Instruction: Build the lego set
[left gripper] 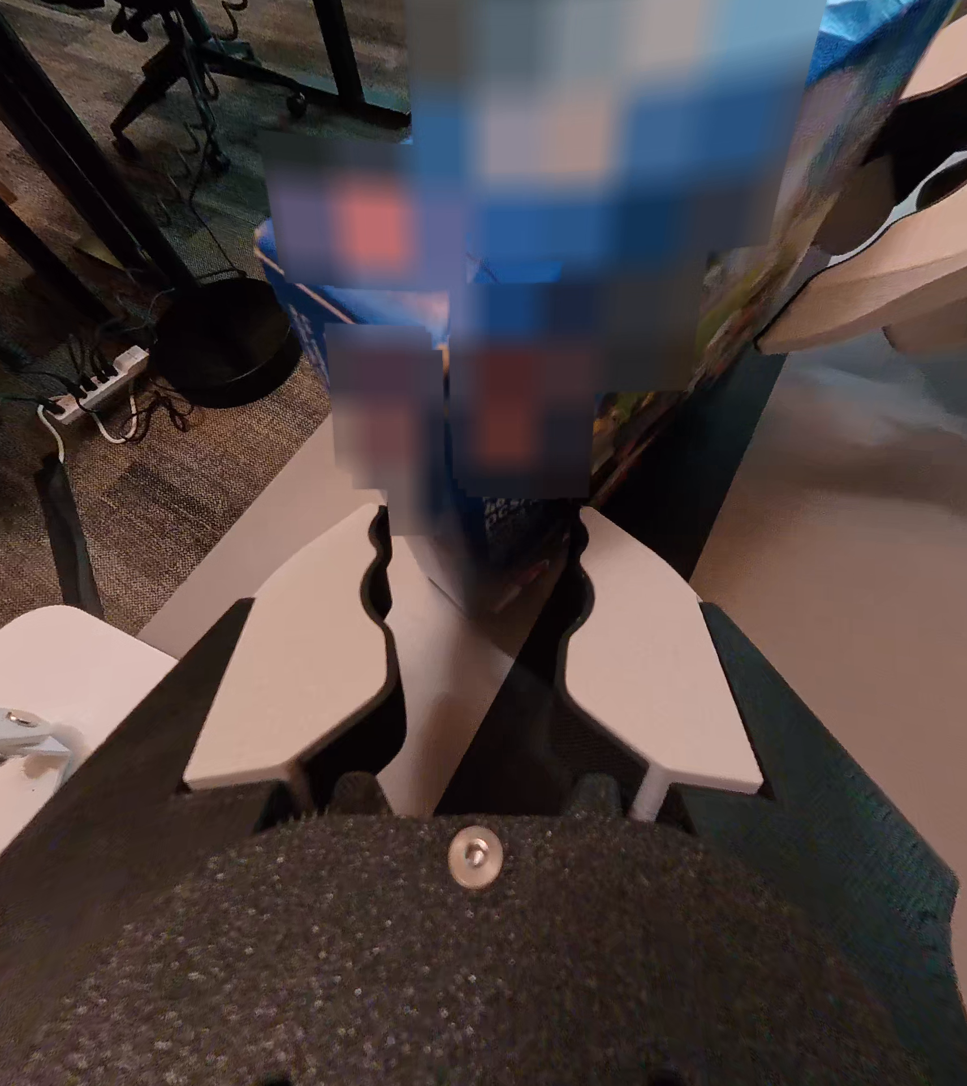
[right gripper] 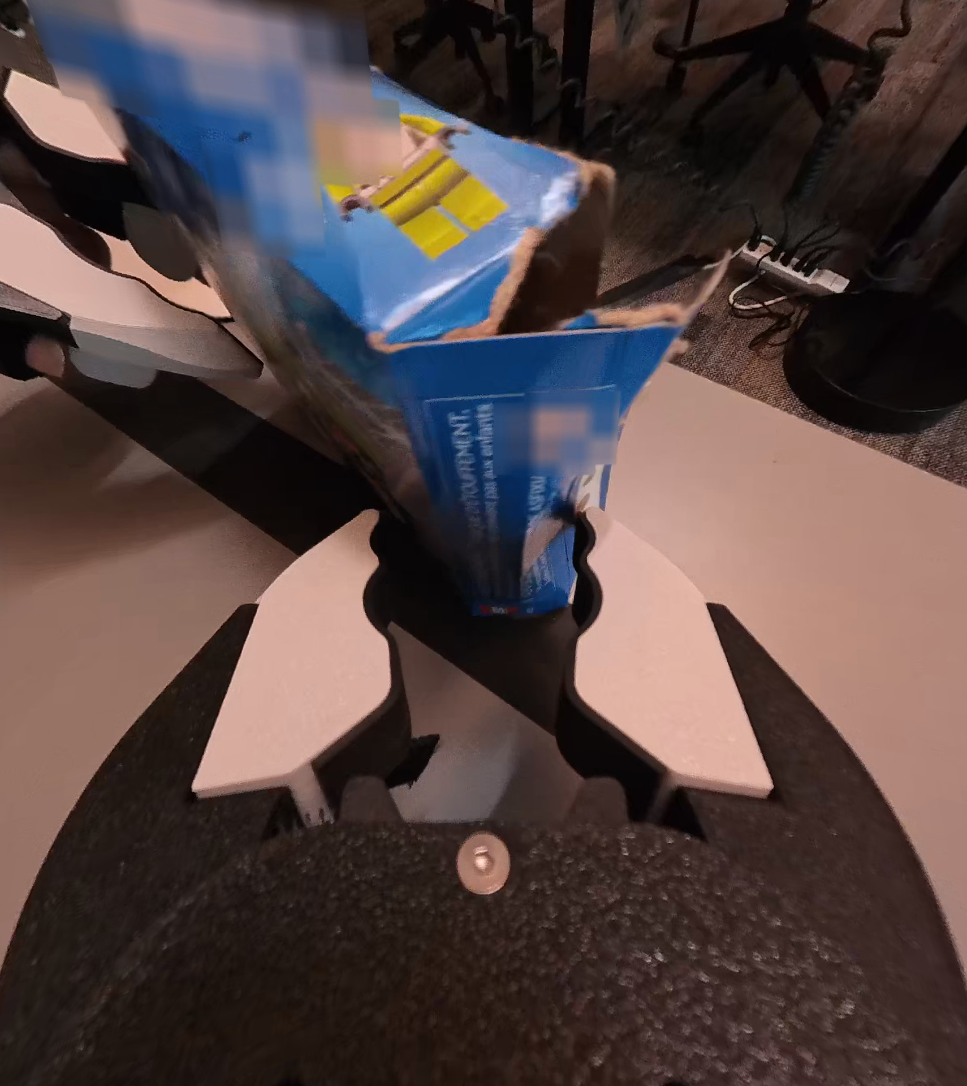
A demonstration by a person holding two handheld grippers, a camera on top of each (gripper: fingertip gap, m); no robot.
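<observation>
Overhead, torn-open blue box (right gripper: pixel 469 364) between both grippers, contents unseen

A pale, matte tabletop (right gripper: pixel 792 529) is seen, split by a dark gap (right gripper: pixel 269 446) running diagonally between two sections. Nothing is seen lying on its bare parts. Past its far edge, grey patterned carpet (left gripper: pixel 11 529) is laid. On the carpet are set a white power strip (left gripper: pixel 96 385) with black plugs, a round black base (left gripper: pixel 228 341), and dark stand legs (left gripper: pixel 175 70).
</observation>
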